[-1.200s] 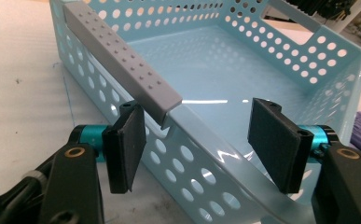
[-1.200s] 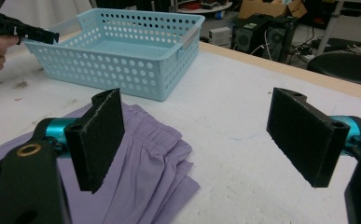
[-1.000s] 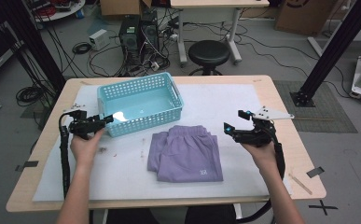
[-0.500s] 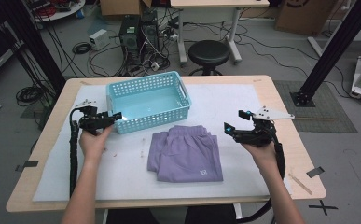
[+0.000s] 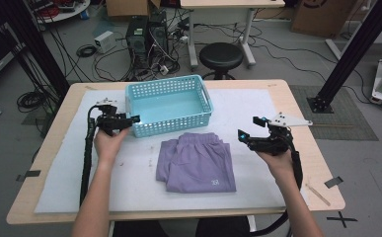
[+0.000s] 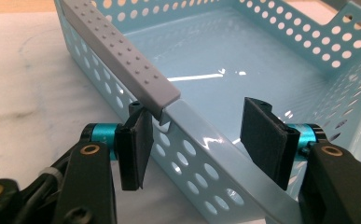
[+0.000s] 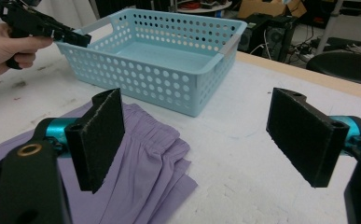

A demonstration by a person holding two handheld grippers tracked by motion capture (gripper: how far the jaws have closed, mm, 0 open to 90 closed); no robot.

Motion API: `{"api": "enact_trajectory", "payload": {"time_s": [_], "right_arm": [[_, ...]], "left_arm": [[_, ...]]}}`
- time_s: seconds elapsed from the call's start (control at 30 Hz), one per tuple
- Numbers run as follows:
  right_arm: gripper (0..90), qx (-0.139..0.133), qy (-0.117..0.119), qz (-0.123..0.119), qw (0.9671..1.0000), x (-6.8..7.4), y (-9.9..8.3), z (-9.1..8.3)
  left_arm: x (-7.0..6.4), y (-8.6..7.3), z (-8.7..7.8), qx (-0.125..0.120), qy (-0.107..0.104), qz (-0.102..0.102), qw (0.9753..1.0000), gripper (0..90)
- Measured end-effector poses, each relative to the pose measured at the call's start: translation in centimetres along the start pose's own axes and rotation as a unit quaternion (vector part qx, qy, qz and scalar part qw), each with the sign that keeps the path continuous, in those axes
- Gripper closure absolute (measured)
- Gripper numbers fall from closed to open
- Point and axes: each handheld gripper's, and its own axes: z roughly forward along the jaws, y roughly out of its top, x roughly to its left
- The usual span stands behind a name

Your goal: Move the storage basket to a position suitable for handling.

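Left tongs (image 6: 194,140) gape astride the near-left rim of the light, stiff, slick blue basket (image 5: 169,105) at the tabletop's (image 5: 287,94) far middle, best gripped there; right tongs (image 7: 211,140) hover open.

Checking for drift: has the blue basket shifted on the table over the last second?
Yes. The blue basket slid toward the table's far edge.
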Motion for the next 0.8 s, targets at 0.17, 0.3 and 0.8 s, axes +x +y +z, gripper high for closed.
{"api": "enact_trajectory", "payload": {"time_s": [0.17,0.3,0.8], "right_arm": [[19.8,0.001,0.001,0.003,1.0,0.0,0.0,-0.1],[19.9,0.0,0.001,0.002,1.0,-0.1,0.0,0.0],[19.9,0.003,0.001,0.004,1.0,-0.2,-0.1,0.0]], "left_arm": [[0.0,0.1,0.8,-0.011,-0.017,-0.009,0.9998,45.8],[0.1,0.1,1.0,-0.019,-0.026,-0.012,0.9994,46.8],[-0.6,1.6,2.5,-0.022,-0.035,-0.002,0.9992,50.8]]}}
